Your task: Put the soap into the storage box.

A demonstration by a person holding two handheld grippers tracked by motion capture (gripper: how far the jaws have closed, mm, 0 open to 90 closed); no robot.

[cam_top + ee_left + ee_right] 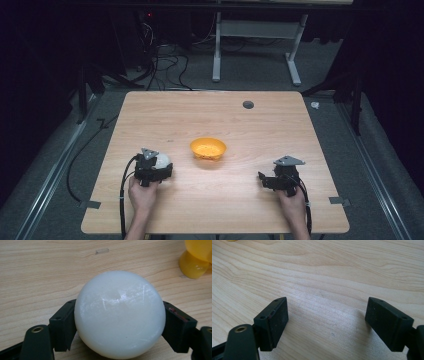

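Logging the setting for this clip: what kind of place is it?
Probably a lab or recording bay, not a home. A lone wooden table stands on grey carpet amid dark surroundings, loose cables trail on the floor behind it, and a white desk frame stands beyond.

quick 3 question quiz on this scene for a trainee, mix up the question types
1. True or false: the left gripper has its jaws against the sides of the white smooth plastic ball.
2. What lies between the right gripper's jaws? A) a ball B) bare tabletop C) a bowl
3. Fill in: in the high view, the orange round plastic bowl sits on the light wooden table nearer the ____ gripper.

Key:
1. true
2. B
3. left
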